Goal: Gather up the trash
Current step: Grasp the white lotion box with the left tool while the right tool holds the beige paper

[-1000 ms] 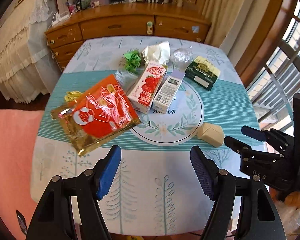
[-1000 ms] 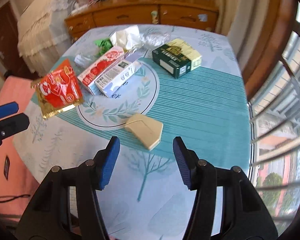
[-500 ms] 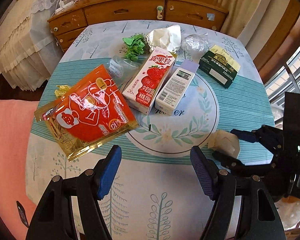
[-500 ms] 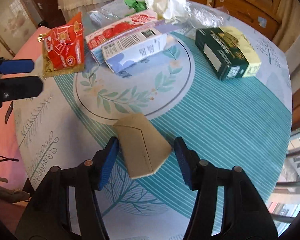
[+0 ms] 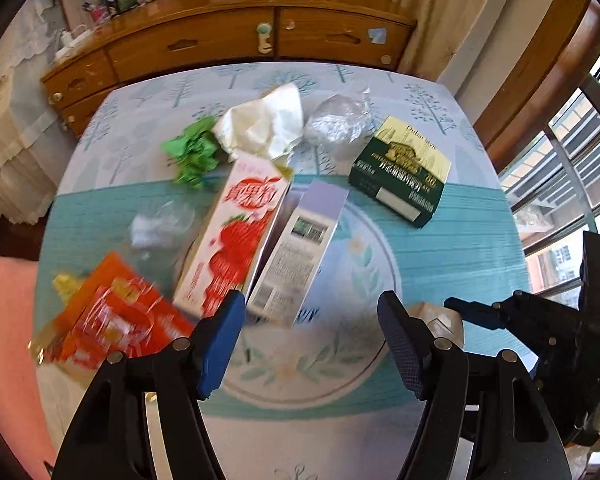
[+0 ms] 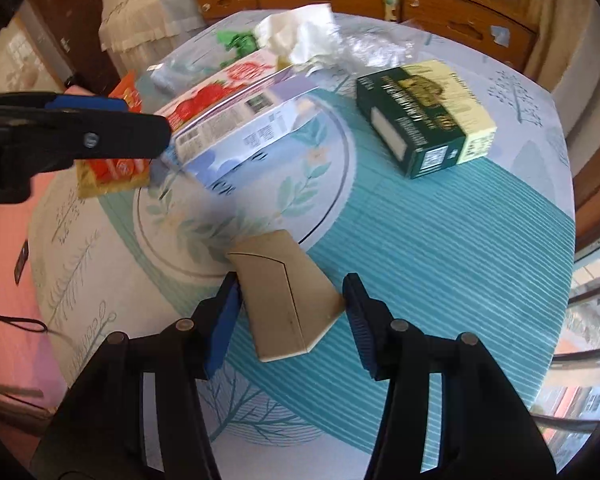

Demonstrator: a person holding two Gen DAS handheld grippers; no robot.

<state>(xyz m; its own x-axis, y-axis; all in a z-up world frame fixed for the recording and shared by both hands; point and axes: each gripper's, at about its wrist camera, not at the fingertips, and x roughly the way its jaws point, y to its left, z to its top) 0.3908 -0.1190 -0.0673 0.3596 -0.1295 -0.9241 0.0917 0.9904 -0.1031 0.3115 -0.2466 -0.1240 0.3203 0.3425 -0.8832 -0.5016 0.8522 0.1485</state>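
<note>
Beige box: small, flat, wedge-shaped, plain card, lying on table near front edge, between right gripper fingers; fingers spread, left pad touching box side, right pad just clear, no grip yet. Left gripper wide open, empty, hovering near cartons. Nothing collected: green box, red pouch, tissue, wrappers all on table
</note>
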